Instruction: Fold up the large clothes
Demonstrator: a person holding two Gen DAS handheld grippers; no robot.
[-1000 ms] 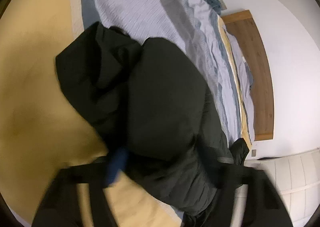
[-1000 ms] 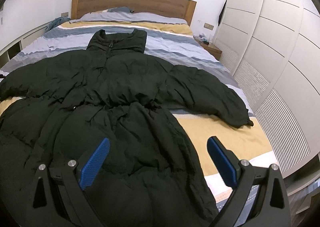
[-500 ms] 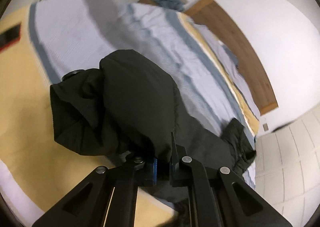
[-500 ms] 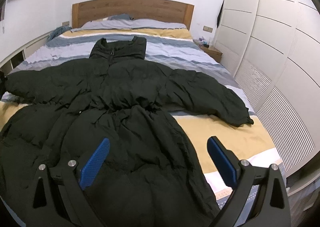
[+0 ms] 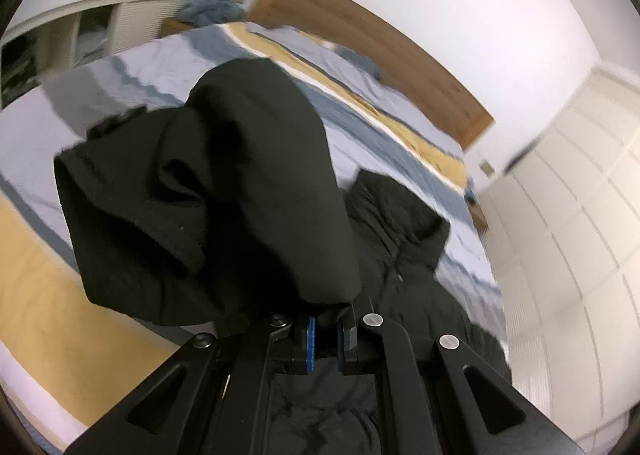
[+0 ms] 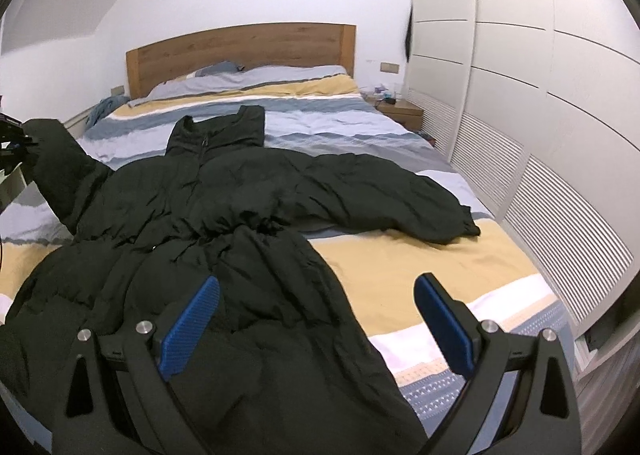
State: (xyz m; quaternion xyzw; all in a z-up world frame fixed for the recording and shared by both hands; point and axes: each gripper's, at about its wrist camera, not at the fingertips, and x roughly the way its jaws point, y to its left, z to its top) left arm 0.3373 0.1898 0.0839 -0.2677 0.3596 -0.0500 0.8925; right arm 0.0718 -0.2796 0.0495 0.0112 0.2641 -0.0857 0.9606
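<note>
Since a second ago we've lifted the coat's sleeve point(image 5: 224, 191) off the bed point(image 6: 400, 267).
Left gripper point(image 5: 324, 339) fingers clamp its cuff; right gripper point(image 6: 316, 319) fingers apart. Coat point(image 6: 240, 215) looks puffy, soft, slippery.

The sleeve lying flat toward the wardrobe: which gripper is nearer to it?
Right. The right gripper hovers open above the coat's hem, on the side of that sleeve. The left gripper, shut on the other sleeve, is across the coat.
</note>
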